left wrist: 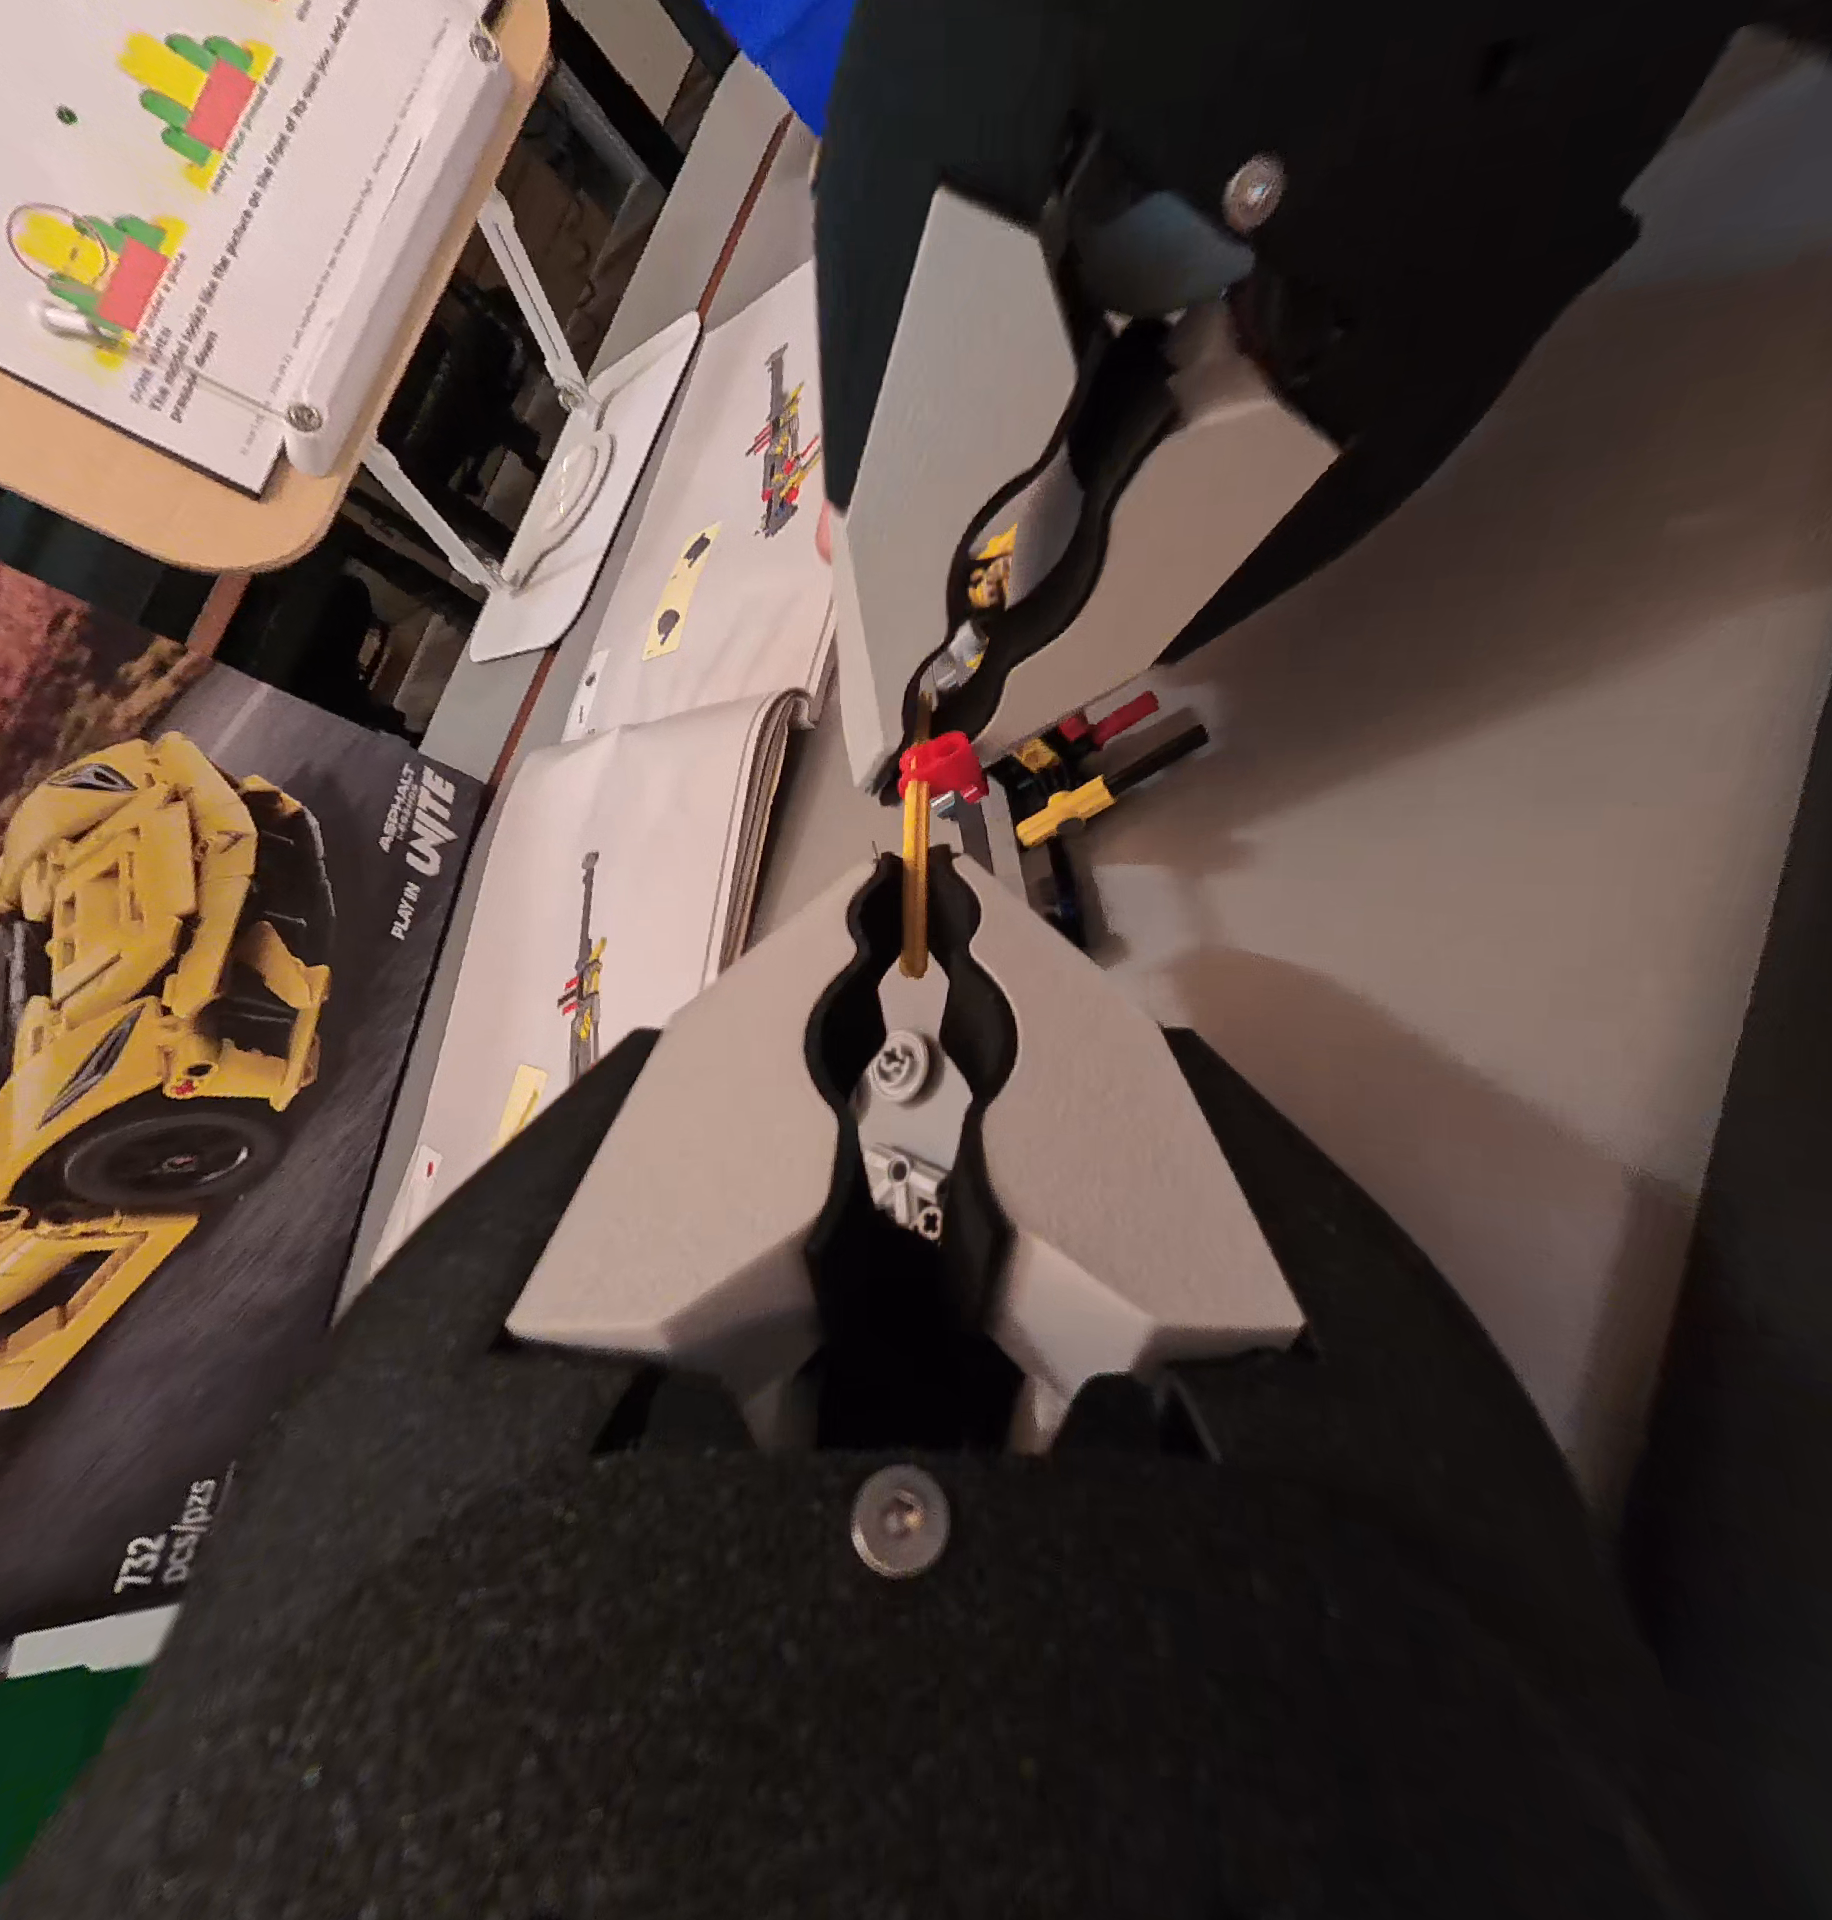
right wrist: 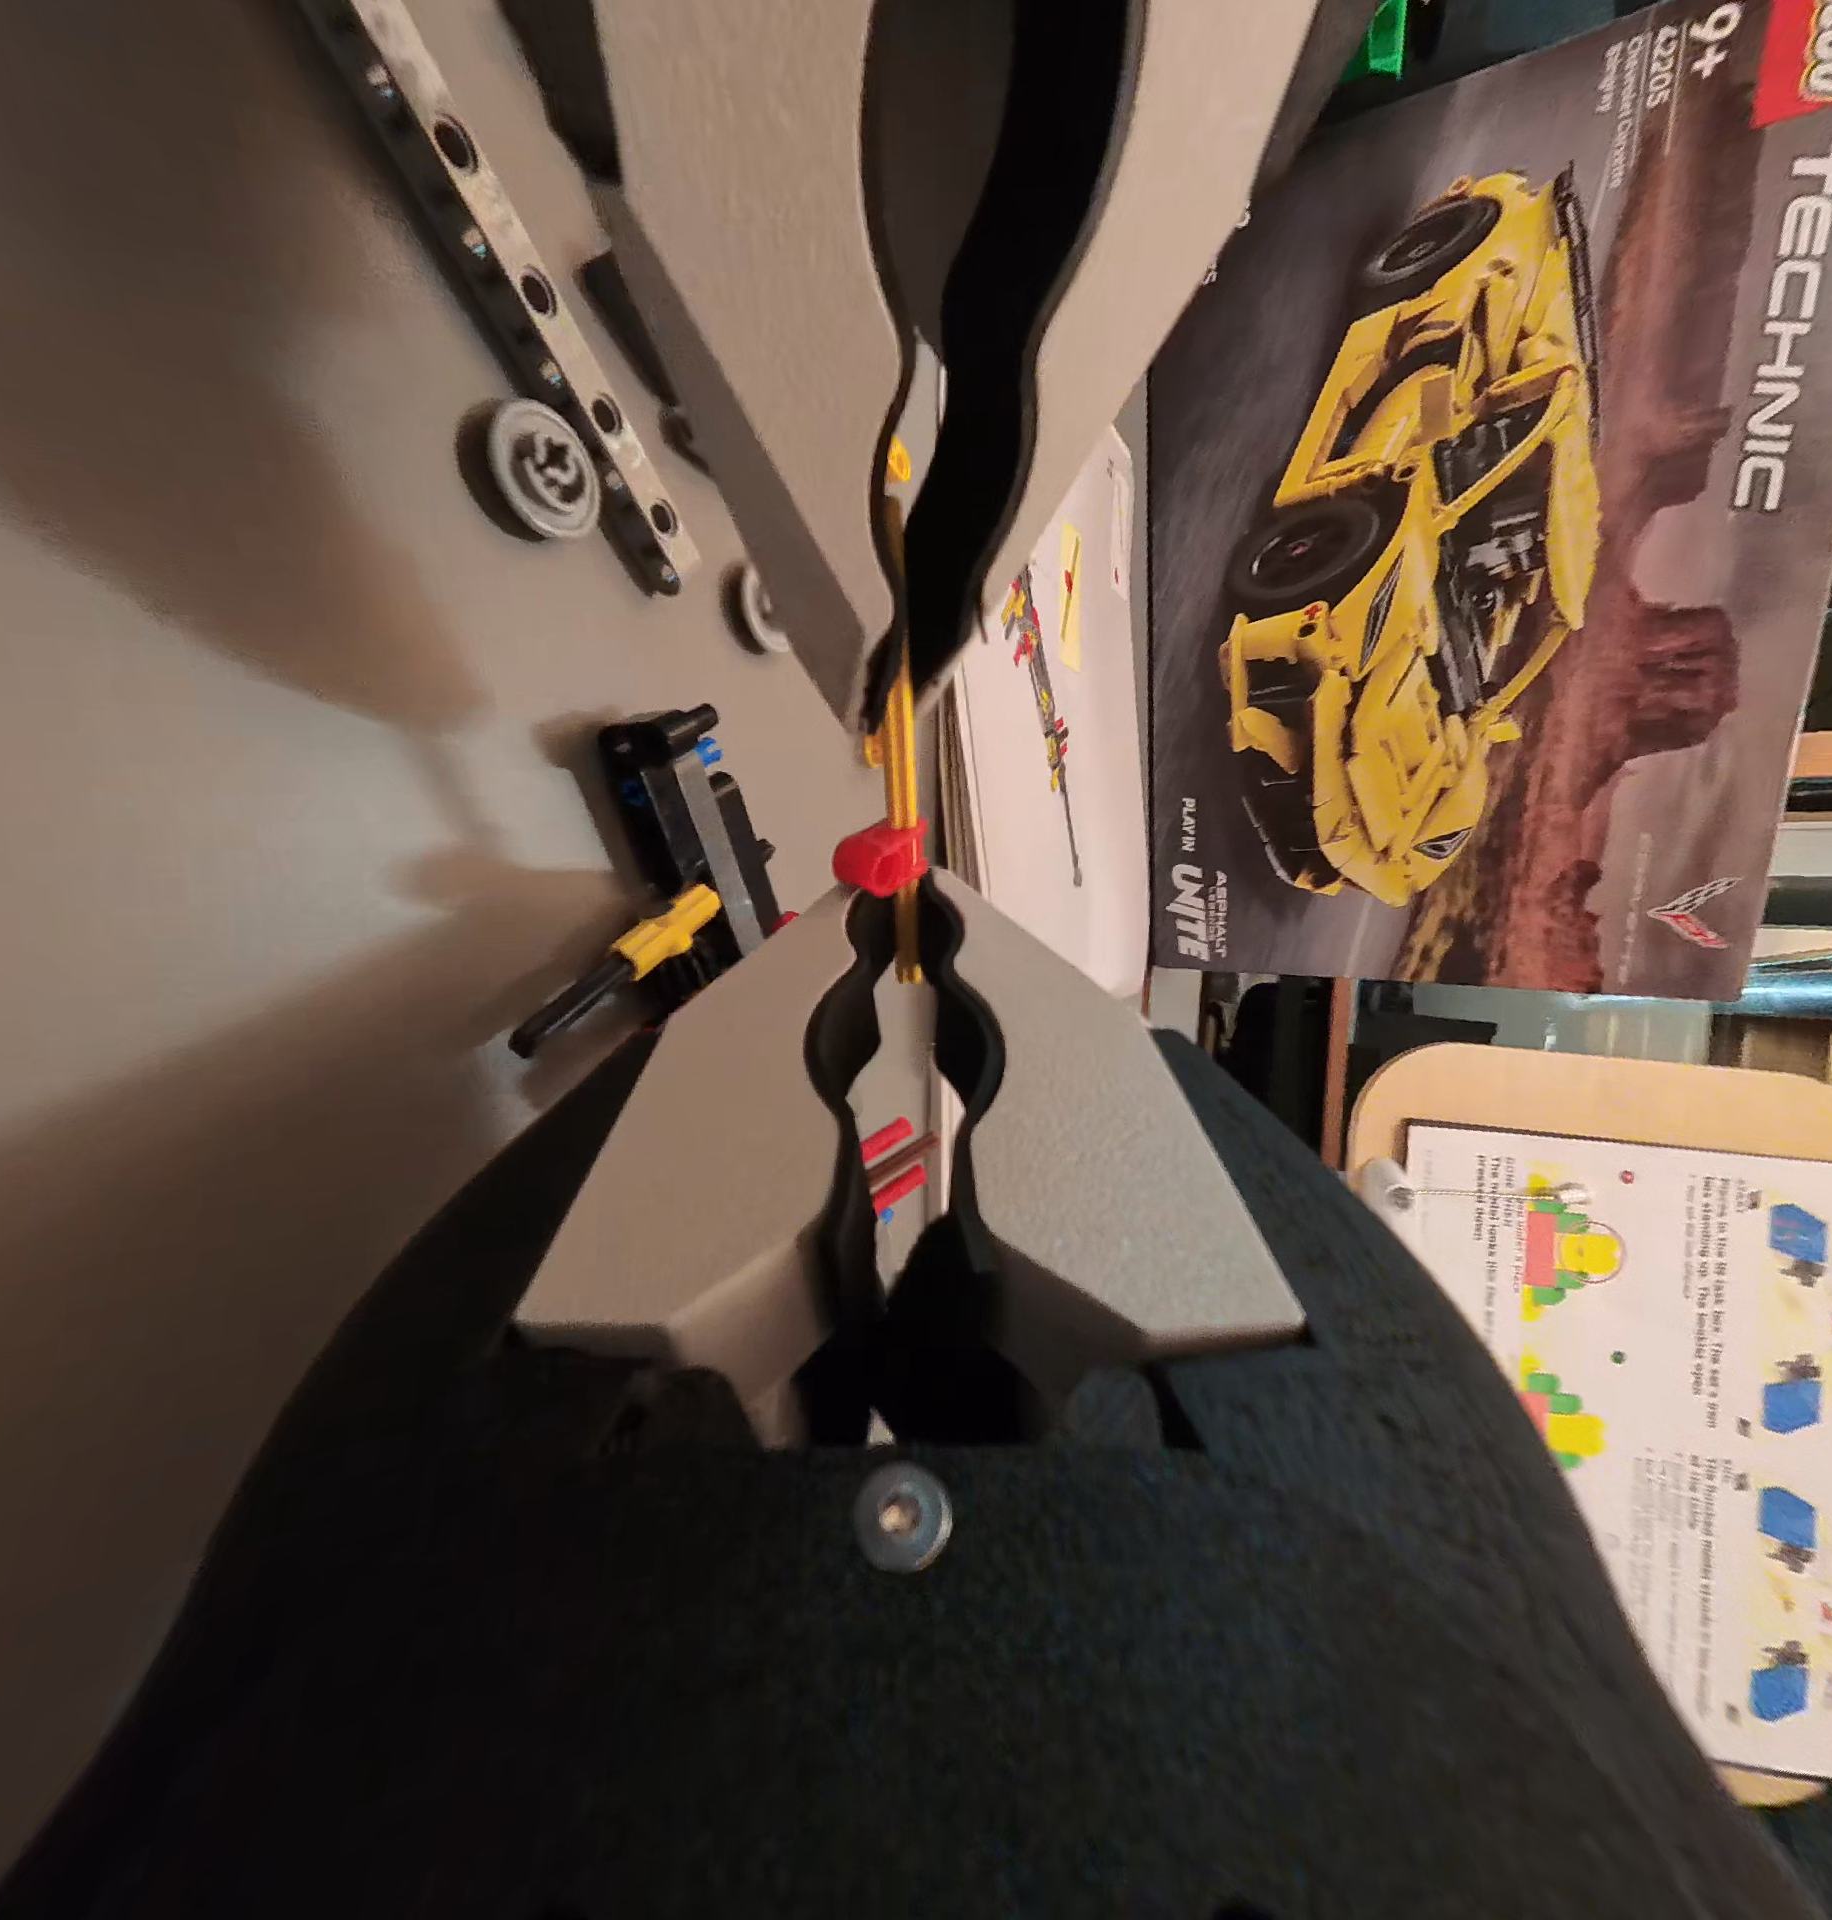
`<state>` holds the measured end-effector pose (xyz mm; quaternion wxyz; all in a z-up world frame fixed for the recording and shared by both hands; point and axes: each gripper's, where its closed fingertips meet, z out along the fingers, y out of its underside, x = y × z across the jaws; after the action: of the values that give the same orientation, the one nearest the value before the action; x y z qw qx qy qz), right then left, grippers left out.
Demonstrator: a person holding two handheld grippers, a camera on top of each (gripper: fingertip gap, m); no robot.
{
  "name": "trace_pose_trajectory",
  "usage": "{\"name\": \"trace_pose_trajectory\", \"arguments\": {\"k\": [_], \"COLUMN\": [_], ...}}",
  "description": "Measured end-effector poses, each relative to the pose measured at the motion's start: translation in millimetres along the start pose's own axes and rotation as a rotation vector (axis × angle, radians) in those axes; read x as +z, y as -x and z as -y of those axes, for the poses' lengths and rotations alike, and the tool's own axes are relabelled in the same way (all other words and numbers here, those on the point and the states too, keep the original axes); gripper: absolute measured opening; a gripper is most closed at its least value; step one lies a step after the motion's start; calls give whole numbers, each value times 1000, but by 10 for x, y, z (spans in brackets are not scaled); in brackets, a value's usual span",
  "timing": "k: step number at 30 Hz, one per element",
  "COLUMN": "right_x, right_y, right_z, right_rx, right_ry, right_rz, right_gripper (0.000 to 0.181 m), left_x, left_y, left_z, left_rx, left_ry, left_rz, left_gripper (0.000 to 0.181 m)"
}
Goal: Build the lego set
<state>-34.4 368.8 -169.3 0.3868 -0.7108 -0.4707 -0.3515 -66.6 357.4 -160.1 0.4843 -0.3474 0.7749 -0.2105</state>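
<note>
We hold a thin yellow axle [left wrist: 914, 904] between both claws above the grey table [left wrist: 1463, 831]: the left gripper [left wrist: 914, 914] pinches its near end, the right gripper [right wrist: 907, 914] pinches the other. A glossy red bush [right wrist: 879, 854] sits on the ridged shaft just beside the right gripper's tips. We judge the bush needs sliding along, so we keep both claws in line and push straight, never twisting. The black pads [left wrist: 959, 935] are wavy; the partly built chassis [right wrist: 683, 821] lies near on the table.
</note>
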Motion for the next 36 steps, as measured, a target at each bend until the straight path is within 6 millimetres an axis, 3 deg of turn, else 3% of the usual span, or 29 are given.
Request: {"name": "trace_pose_trajectory", "arguments": {"k": [7, 9, 13, 16, 21, 24, 27, 30, 33, 35, 36], "right_x": [-4, -4, -74, -82, -79, -118, -106, -89, -49, -38, -50], "right_y": [60, 36, -208, -229, -269, -306, -238, -194, -81, 82, 132], "right_z": [11, -11, 14, 40, 17, 80, 118, 125, 117, 108, 112], "right_rx": [129, 99, -77, -124, -182, -229, -286, -260, -58, 120, 199], "right_ry": [-63, -68, -42, -39, -21, -40, -50, -57, -87, -112, -126], "right_rz": [88, 74, -125, -156, -205, -247, -233, -207, -104, 64, 134], "right_gripper": [2, 4, 3, 2, 2, 2, 3, 3, 6, 20, 19], "left_x": [19, 42, 33, -35, -130, -157, -158, -121, -96, -65, -65], "left_y": [-24, -49, -40, -31, -32, -25, -32, -36, 10, 48, 44], "left_z": [-16, -64, -159, -16, 78, 117, 98, 14, -87, -232, -257], "left_rx": [31, -60, -274, -366, -528, -595, -573, -519, -382, -164, -47], "left_ry": [5, 9, 10, -80, -164, -189, -182, -134, -85, -24, -19], "left_rz": [2, -49, -167, -227, -342, -395, -386, -346, -264, -165, -129], "left_gripper": [2, 3, 4, 4, 20, 18, 4, 3, 3, 3, 2]}}
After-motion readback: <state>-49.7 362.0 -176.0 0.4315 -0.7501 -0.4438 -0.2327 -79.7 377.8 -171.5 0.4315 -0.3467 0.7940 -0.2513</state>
